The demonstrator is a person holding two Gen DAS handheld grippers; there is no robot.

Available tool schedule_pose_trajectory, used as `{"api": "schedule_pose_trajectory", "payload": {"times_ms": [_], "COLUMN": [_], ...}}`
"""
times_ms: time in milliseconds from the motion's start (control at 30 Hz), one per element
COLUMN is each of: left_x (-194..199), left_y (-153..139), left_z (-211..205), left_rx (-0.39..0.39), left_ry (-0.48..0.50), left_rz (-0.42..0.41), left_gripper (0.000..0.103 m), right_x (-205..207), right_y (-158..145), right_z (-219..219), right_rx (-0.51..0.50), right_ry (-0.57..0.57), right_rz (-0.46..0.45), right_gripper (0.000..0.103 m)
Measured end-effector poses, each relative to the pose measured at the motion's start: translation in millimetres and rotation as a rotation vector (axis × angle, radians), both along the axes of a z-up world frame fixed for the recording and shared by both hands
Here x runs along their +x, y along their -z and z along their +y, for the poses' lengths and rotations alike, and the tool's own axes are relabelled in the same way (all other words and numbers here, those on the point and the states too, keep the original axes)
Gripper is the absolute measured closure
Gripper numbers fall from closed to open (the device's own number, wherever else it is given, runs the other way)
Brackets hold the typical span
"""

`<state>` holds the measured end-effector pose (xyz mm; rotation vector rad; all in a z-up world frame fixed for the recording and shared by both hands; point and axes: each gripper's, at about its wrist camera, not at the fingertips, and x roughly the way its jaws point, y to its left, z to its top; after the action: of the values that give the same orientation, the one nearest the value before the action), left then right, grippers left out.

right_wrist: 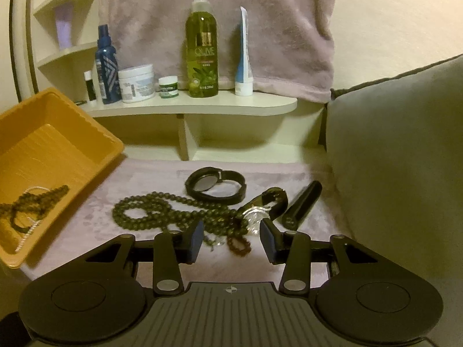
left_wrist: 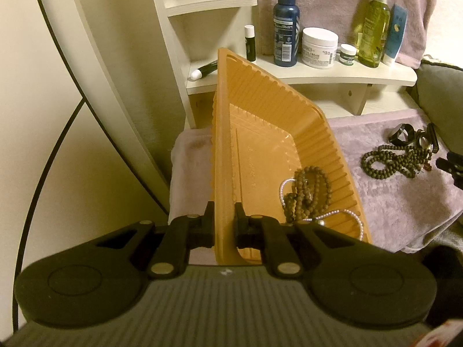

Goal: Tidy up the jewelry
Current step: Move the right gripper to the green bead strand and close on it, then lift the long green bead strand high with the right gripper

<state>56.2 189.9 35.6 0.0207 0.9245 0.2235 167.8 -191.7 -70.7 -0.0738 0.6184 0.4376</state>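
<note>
An orange ribbed plastic tray [left_wrist: 277, 115] [right_wrist: 72, 138] is tilted up on its side edge. My left gripper [left_wrist: 225, 217] is shut on its near wall. A brown bead strand [left_wrist: 309, 196] [right_wrist: 34, 205] and a pearl chain [left_wrist: 341, 217] lie in its low corner. On the mauve towel [right_wrist: 162, 260] lie a long dark bead necklace [right_wrist: 150, 211] [left_wrist: 387, 162], a black watch [right_wrist: 215, 185], a small reddish bead bracelet [right_wrist: 238, 244], a glassy piece [right_wrist: 256, 212] and a black case [right_wrist: 303, 205]. My right gripper [right_wrist: 231, 241] hangs open just over the necklace's near end and the bracelet.
A cream shelf [right_wrist: 202, 104] [left_wrist: 318, 75] behind holds a blue spray bottle [right_wrist: 107, 66], a white jar [right_wrist: 136, 82], a green olive bottle [right_wrist: 202, 52], a tube [right_wrist: 243, 57] and lip balms. A grey cushion [right_wrist: 399, 150] borders the right. A curved mirror frame [left_wrist: 86, 66] stands left.
</note>
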Motion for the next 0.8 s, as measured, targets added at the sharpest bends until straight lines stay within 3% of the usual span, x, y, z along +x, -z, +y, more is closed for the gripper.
{"api": "schedule_pose_trajectory", "payload": {"times_ms": [67,133,200,500,633,800], "left_x": [0.4,0.6,0.7,-0.1,0.4,0.5], "left_y": [-0.2,0.0,0.0,1.3,1.4,1.3], "left_z": [-0.2,-0.4,-0.4,0.2,0.3,-0.3], "left_rx": [0.001,0.0,0.0,-0.004,-0.002,0.0], "left_ry": [-0.001,-0.002,-0.004,-0.007,-0.006,-0.006], "left_rz": [0.001,0.002,0.002,0.004,0.006,0.005], "left_gripper": [0.093,0.093,0.093,0.093,0.093,0.093], "right_x": [6.9,13.8,19.6,30.5,31.0,19.6], "right_y": [3.7,8.4,12.9,22.0,21.0,6.8], "right_z": [1.1,2.8,5.0,12.0,14.7,17.6], "right_rx": [-0.016,-0.034,-0.05,-0.071,-0.084,-0.098], "right_ry": [-0.003,-0.01,-0.011,-0.032,-0.034,-0.056], "right_rz": [0.001,0.009,0.018,0.039,0.045,0.007], "right_gripper": [0.06,0.071,0.076,0.086,0.095,0.096]}}
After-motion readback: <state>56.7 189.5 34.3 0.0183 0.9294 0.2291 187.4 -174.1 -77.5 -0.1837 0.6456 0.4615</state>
